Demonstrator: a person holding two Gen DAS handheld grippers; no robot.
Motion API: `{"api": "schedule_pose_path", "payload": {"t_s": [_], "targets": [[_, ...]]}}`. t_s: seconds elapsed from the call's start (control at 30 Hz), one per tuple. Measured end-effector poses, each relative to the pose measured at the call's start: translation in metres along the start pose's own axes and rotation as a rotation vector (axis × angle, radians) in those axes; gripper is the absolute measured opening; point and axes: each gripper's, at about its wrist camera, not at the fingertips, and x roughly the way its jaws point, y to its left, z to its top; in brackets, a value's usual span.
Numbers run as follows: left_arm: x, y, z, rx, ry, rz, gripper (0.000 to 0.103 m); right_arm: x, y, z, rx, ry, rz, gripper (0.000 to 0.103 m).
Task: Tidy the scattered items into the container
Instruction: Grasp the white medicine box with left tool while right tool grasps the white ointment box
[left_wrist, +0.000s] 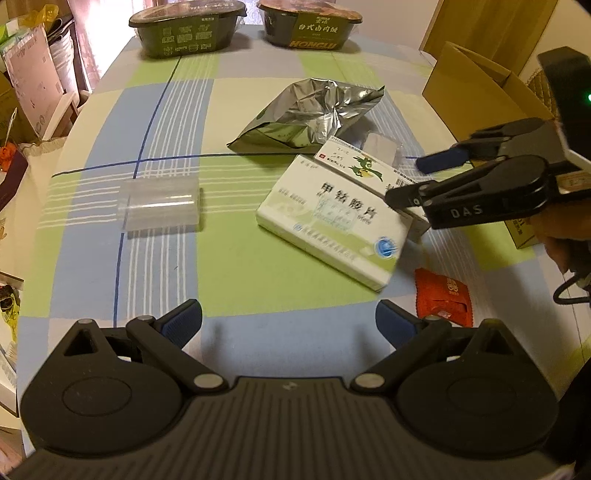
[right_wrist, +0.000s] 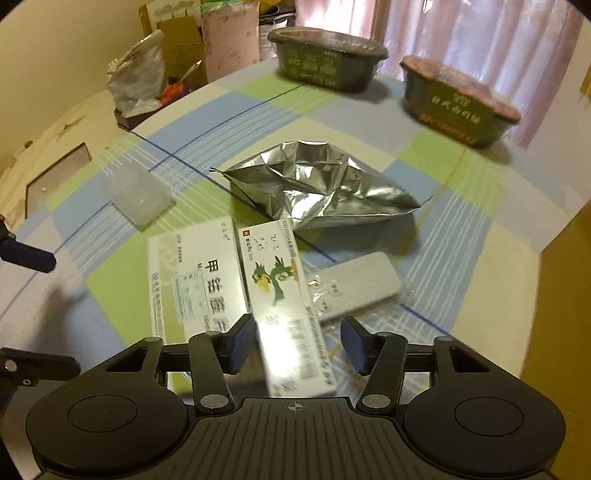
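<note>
My right gripper (right_wrist: 297, 349) spread around bird-print box (right_wrist: 284, 295), fingers either side, not yet pinching; approached along box's length so narrow sides fit between pads. Box leans on bigger white box (left_wrist: 332, 218), foil bag (left_wrist: 310, 114) just behind. My left gripper (left_wrist: 288, 321) wide apart, empty, hovering over tablecloth (left_wrist: 166, 122), keeping clear. Cardboard box (left_wrist: 476, 88) right of foil bag, likely container.

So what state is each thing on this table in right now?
left gripper: fingers open, holding nothing
right gripper: fingers open, straddling the bird box
bird box: closed, lying partly on the larger white box
white box: closed, flat
foil pouch: crumpled
two meal tubs: lidded
</note>
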Motion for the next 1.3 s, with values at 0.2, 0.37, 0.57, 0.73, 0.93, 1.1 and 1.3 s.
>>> {"api": "schedule_pose_path", "payload": {"t_s": [0.2,0.37,0.57,0.73,0.93,1.1,1.3], "targets": [[0.003,0.006,-0.002,-0.012,0.005,0.004,0.098,-0.001,-0.001,0.001,0.039,0.041,0.060,0.039],[-0.001,0.012,-0.005,-0.027,-0.001,0.011,0.098,-0.009,0.012,-0.016,0.160,0.078,0.121,0.030],[-0.004,0.014,-0.005,-0.025,-0.002,0.022,0.098,-0.020,0.032,-0.044,0.260,0.062,0.141,0.031],[0.004,0.008,0.009,-0.002,-0.021,0.020,0.098,-0.031,0.034,-0.055,0.308,0.020,0.090,0.051],[0.021,-0.002,0.034,0.016,-0.033,0.014,0.098,-0.034,0.050,-0.059,0.239,-0.023,0.059,0.077],[0.023,0.006,0.044,-0.004,-0.045,0.027,0.098,-0.017,0.060,-0.054,0.154,-0.023,0.034,0.072],[0.027,0.010,0.042,-0.007,-0.033,0.028,0.098,-0.014,0.042,-0.059,0.228,-0.007,0.030,0.041]]}}
